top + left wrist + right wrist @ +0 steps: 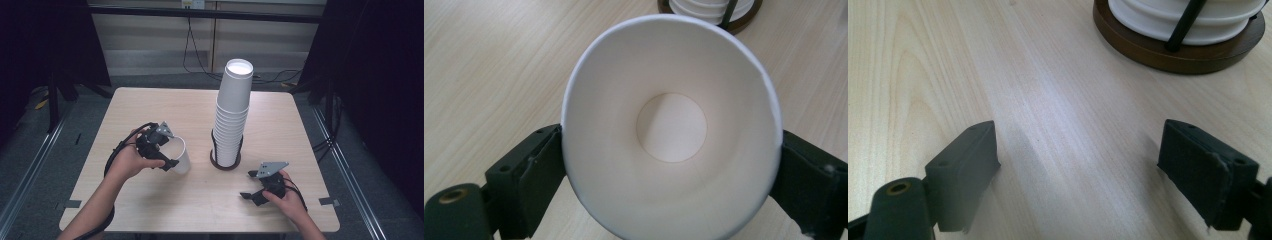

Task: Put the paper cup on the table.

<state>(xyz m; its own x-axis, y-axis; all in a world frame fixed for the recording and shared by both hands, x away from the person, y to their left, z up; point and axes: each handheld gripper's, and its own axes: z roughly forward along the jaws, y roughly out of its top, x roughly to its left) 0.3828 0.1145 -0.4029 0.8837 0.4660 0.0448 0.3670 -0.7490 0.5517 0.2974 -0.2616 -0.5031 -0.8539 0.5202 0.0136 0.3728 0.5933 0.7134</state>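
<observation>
Nearest the lens, the right gripper rests low over the pale wooden table at its near right, jaws spread wide with nothing but bare tabletop between them; the left gripper sits at the near left, its two black jaws against opposite sides of a single white paper cup, mouth facing the left gripper view's camera, so the cup is between the jaws and touching them; whether the pads press on it I cannot tell; just beside it, mid-table, a tall stack of white paper cups leans slightly in a round dark-brown wooden holder with thin black uprights.
</observation>
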